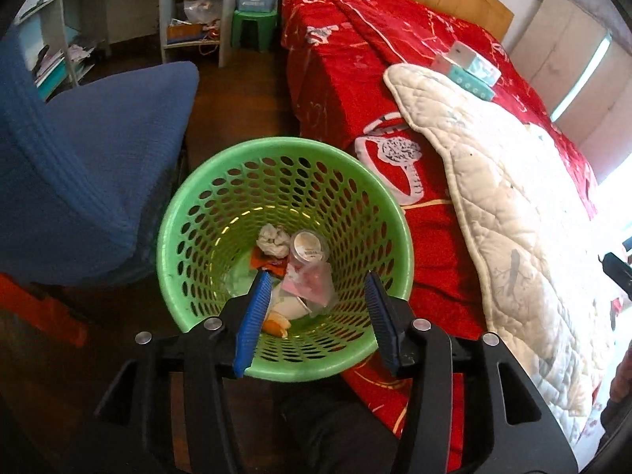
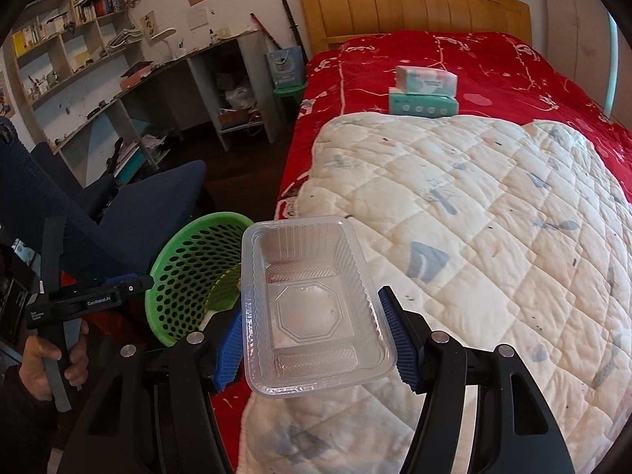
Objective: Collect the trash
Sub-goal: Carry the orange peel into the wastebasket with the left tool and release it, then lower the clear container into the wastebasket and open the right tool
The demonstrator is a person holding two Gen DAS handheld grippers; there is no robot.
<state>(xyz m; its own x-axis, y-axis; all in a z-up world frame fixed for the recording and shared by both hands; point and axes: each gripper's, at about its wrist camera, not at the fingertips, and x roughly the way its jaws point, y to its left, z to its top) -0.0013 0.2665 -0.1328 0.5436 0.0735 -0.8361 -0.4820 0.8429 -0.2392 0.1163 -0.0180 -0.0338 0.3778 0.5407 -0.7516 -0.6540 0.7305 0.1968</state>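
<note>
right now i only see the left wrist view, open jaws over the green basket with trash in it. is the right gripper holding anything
Observer: Yes, the right gripper is shut on a clear plastic tray, which looks empty.
Operator: is it over the basket yet
Observer: No. The green basket is off to the tray's left, and the tray is at the edge of the white quilt on the bed.

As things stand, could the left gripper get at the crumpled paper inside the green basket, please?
Probably yes: the left gripper hangs open right over the green basket, and the crumpled paper lies uncovered atop the other trash.
</note>
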